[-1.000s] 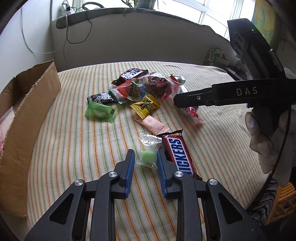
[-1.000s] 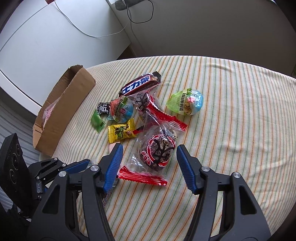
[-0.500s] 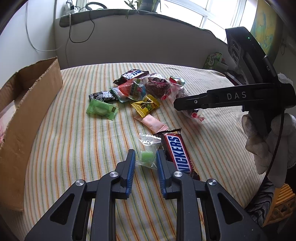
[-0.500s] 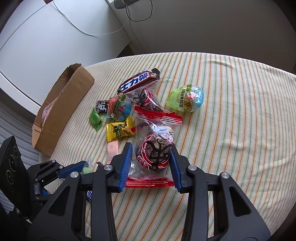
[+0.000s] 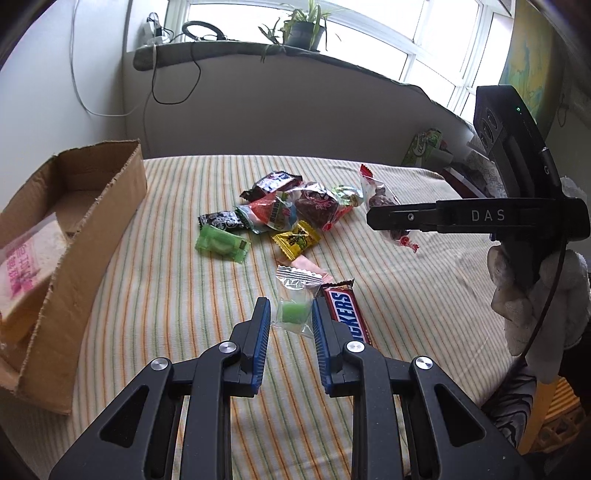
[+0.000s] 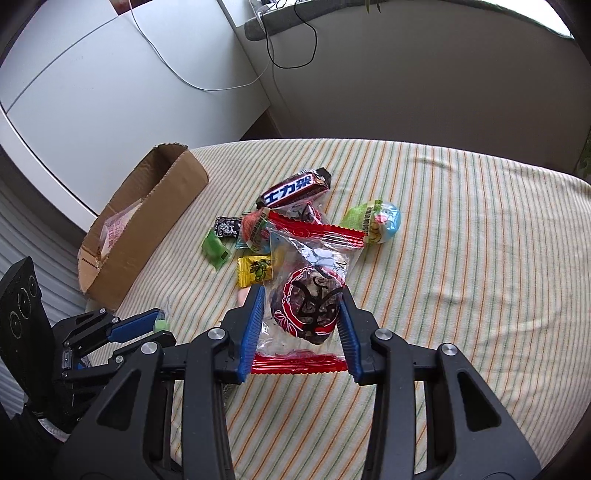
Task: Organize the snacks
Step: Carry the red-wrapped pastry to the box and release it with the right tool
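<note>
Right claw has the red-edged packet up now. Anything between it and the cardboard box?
Nothing solid. The red-edged packet hangs in the right claw, and only the low snack pile lies on the cloth toward the cardboard box. The box's top is open.

- The striped tablecloth (image 5: 177,258) covers the work surface in orange, green and cream lines.
- Behind it rises a grey wall (image 5: 258,110) topped by a ledge (image 5: 221,55).
- On the ledge stands a potted plant (image 5: 303,29); black cables (image 5: 173,85) hang below.
- Above the ledge, a window (image 5: 369,44) admits bright daylight.
</note>
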Tool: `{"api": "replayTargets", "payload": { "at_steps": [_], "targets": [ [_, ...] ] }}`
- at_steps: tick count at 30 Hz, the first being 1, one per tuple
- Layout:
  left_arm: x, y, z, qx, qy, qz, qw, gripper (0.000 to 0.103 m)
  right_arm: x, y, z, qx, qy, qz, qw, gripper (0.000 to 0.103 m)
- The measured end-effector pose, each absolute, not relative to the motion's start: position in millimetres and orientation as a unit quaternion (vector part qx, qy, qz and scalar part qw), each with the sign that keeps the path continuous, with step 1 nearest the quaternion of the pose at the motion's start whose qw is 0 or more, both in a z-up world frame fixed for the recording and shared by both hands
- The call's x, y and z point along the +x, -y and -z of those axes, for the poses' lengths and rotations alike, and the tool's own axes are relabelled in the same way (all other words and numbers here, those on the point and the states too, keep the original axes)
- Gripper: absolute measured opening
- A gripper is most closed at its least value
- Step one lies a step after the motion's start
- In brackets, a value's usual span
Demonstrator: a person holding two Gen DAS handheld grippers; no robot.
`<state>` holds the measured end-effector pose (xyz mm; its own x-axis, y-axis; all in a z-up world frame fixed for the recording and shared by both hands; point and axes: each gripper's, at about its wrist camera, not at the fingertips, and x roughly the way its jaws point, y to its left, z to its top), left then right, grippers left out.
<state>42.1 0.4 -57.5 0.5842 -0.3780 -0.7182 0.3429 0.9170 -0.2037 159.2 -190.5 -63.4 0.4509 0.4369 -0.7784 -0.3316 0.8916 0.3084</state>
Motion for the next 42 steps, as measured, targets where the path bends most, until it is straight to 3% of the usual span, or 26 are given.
{"api": "replayTargets", "payload": {
  "at_steps": [24, 42],
  "targets": [
    [32.4, -132.4, 19.0, -0.073, -0.35, 0.086, 0.93, 0.022, 181.1, 47.7, 6.4, -0.013, -0.421, -0.315, 0.85, 0.04],
    [34.2, -172.0, 30.5, -0.088, -0.356, 0.057, 0.929, 0.022, 209.4, -50.7, 26.8, -0.064, -0.433, -0.347, 0.829, 0.04]
  ]
}}
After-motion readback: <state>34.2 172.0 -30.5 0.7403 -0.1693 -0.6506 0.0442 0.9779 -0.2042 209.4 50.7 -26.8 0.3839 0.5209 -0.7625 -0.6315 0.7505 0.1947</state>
